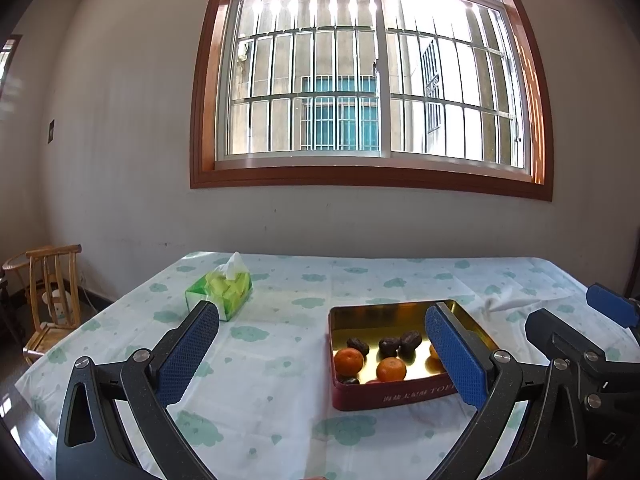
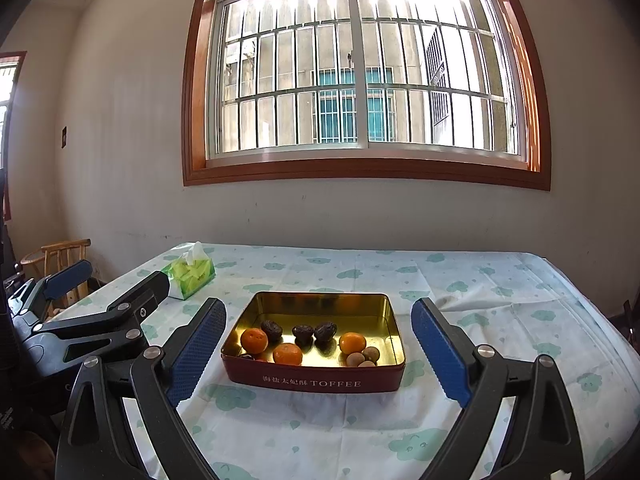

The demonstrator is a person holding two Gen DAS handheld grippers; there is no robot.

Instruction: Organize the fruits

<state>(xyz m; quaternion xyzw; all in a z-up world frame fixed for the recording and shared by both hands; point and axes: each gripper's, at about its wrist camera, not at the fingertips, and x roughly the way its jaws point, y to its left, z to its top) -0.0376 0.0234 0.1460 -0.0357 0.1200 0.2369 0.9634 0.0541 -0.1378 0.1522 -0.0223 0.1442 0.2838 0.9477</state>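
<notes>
Both my grippers, left (image 1: 322,350) and right (image 2: 318,346), hover with jaws wide, holding nothing.
The toffee tin (image 2: 314,380) on the tabletop (image 2: 500,288) holds three oranges (image 2: 254,339), three dark wrinkled fruits (image 2: 272,330) and two longans (image 2: 355,359).

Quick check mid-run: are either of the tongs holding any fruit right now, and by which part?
Nothing is held. The left tongs and right tongs both stand open and empty above the table, and the fruit lies in the toffee tin.
</notes>
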